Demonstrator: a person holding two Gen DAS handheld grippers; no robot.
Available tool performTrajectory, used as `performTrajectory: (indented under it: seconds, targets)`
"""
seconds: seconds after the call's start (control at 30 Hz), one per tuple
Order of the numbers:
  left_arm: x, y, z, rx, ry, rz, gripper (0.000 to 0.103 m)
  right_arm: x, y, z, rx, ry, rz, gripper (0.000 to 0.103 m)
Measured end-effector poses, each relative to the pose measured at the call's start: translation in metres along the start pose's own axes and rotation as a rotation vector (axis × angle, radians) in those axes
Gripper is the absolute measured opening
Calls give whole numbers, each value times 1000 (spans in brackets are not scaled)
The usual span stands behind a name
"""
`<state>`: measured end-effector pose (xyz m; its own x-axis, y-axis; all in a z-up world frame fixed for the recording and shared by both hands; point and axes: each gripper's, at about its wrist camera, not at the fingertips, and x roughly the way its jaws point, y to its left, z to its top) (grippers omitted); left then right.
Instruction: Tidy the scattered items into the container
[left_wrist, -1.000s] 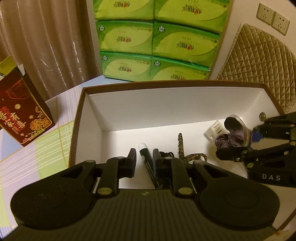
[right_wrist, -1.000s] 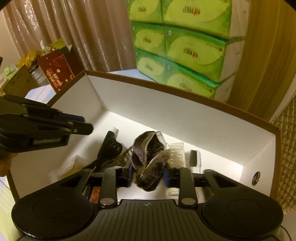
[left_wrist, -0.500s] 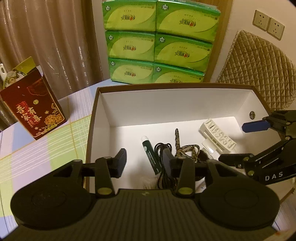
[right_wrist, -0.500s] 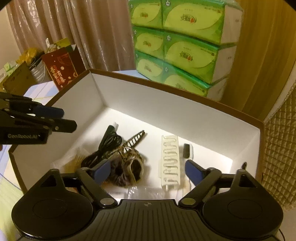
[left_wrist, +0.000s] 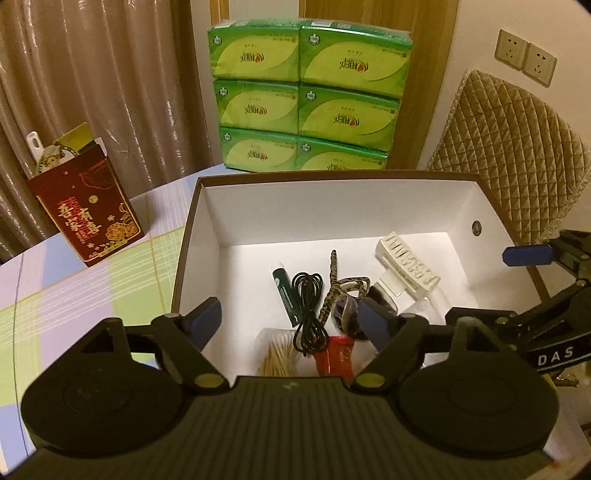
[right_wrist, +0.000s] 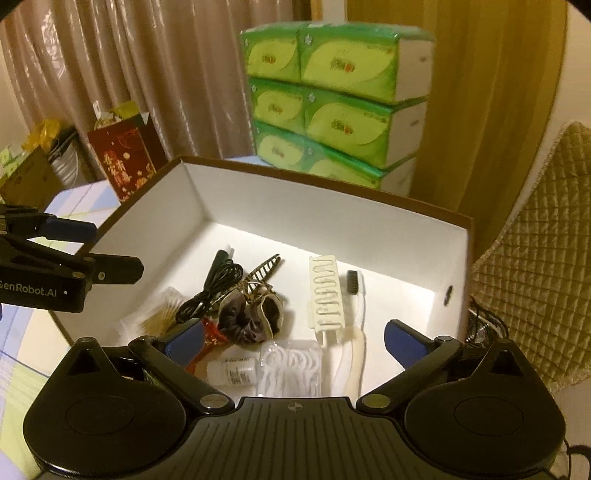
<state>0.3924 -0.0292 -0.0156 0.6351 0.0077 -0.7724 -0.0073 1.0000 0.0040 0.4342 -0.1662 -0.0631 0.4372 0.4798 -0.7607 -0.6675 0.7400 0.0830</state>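
One box (left_wrist: 192, 236), white inside, brown rim. In it: one green tube (left_wrist: 285, 291), one black cable (left_wrist: 308, 314), one patterned strap (left_wrist: 332, 284), one dark scrunchie (right_wrist: 255, 317) mid-floor, one white comb-like clip (right_wrist: 327, 291), one toothbrush (right_wrist: 354, 291), one floss-pick pack (right_wrist: 291, 363), one cotton-swab pack (left_wrist: 275, 354) at near edge. Left gripper (left_wrist: 291, 321) jaws opening, nothing held. Right gripper (right_wrist: 295, 338) jaws opening wide, empty. Six green tissue packs (left_wrist: 306, 99) behind the box's far edge.

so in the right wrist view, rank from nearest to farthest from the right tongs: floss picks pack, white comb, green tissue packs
1. floss picks pack, in the box just ahead of the opening right tongs
2. white comb, mid-box
3. green tissue packs, stacked behind the box
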Motion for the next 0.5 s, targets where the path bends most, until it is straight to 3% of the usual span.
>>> performTrajectory:
  seconds: [0.23,0.5]
  targets:
    - [-22,-11,-11,-9,-21,33,88,-30,7,-16,1,-80,-85,101]
    - [-57,-31,-29,45,-67,94,93,-57,12,-31,41,-103,-83,101]
